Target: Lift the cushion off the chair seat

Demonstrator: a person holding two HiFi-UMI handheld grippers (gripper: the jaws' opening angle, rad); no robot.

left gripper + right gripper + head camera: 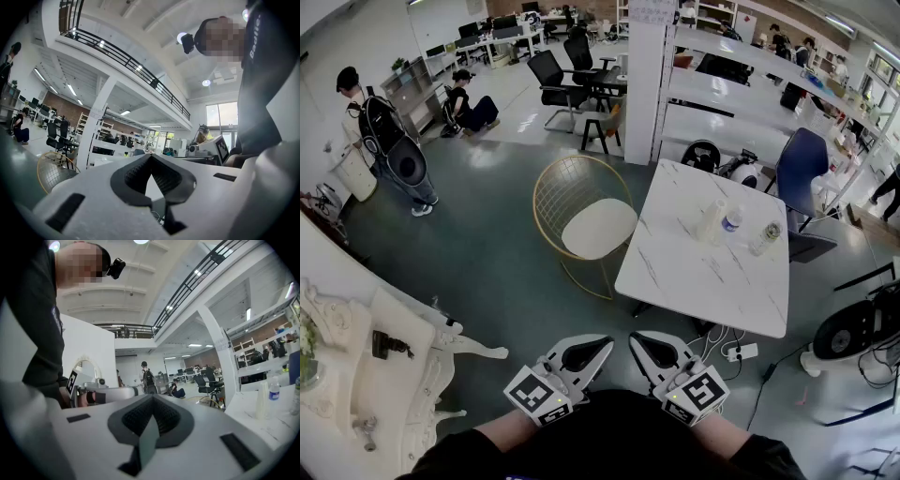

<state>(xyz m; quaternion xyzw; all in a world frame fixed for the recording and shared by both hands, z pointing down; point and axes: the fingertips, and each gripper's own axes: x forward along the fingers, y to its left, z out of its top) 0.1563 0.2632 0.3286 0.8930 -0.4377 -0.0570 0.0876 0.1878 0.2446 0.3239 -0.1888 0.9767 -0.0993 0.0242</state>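
Well, the lift hasn't started: the left gripper point(586, 353) and right gripper point(656, 352) are closed, empty (2 idle tools). The cushion point(598, 228) lies well ahead on the chair point(551, 192), so next probably means reaching forward and opening.

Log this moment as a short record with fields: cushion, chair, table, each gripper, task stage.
cushion: white cushion, flat on the seat, nothing touching it
chair: gold wire chair, at the table's left side
table: white marble table, bottles on it
left gripper: left gripper, jaws together, empty, close to the person's body
right gripper: right gripper, jaws together, empty, beside the left one
task stage: lift not yet begun
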